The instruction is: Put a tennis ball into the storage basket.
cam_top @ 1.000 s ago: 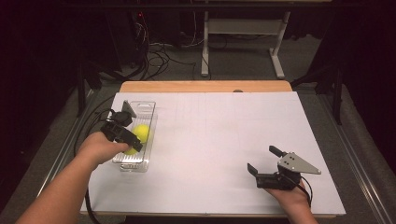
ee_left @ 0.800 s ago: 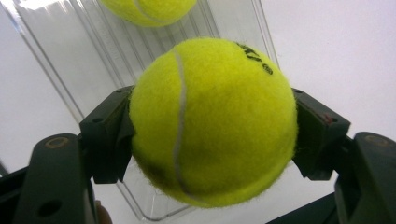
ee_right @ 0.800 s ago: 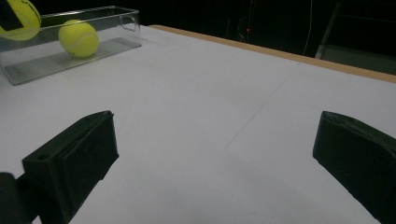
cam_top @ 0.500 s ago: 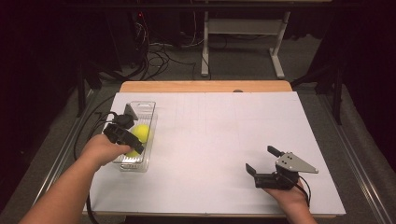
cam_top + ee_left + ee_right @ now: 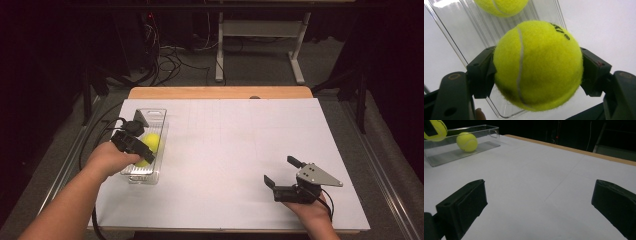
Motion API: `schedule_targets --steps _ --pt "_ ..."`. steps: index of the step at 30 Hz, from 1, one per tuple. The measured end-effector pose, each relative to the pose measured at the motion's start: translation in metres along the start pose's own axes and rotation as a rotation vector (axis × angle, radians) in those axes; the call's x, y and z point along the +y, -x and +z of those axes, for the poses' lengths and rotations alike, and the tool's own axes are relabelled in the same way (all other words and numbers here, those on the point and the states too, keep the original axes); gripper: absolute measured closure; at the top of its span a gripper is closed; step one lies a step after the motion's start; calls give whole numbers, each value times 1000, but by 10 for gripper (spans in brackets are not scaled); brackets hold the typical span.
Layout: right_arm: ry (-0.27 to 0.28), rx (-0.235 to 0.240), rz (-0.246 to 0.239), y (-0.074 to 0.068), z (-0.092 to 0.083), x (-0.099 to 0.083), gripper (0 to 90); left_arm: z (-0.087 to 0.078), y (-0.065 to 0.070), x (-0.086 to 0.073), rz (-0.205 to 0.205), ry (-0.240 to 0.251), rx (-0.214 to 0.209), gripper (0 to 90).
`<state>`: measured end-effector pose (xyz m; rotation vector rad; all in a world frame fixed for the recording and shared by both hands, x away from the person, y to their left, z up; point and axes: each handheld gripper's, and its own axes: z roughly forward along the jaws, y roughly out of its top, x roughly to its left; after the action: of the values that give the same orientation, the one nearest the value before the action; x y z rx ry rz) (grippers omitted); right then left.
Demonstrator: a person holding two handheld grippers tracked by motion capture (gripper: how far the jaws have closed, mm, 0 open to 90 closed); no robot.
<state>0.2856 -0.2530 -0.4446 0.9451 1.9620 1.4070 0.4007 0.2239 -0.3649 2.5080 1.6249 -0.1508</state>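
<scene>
My left gripper (image 5: 537, 72) is shut on a yellow tennis ball (image 5: 537, 65), its black pads pressing both sides. It hangs over the near half of a clear plastic tray (image 5: 159, 116) at the table's left. A second tennis ball (image 5: 152, 142) lies in the tray beyond it. In the high view the left gripper (image 5: 142, 155) covers most of the held ball (image 5: 142, 163). My right gripper (image 5: 279, 170) rests at the near right of the white table, open, with nothing between its jaws. The right gripper view shows the held ball (image 5: 435, 130) above the tray (image 5: 454, 153).
A white sheet (image 5: 240, 140) covers the table, with a wooden strip (image 5: 220, 92) along the far edge. Black cables (image 5: 170, 57) and a metal stand (image 5: 260, 35) are on the floor beyond. A cable trails from the left gripper off the table's left side.
</scene>
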Motion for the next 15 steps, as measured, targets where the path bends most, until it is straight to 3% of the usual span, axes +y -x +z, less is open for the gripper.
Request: schedule_targets --steps 2,5,11,15 --pt "0 -3 2 1 0 0 3 -1 1 1 3 2 -14 214" --pt "4 -2 3 0 -1 0 3 -5 3 3 7 6 -13 22" --pt "7 -2 0 0 -1 0 3 -7 4 3 4 6 10 7" --pt "-1 -1 -2 0 0 0 3 -7 4 2 10 7 -7 7"
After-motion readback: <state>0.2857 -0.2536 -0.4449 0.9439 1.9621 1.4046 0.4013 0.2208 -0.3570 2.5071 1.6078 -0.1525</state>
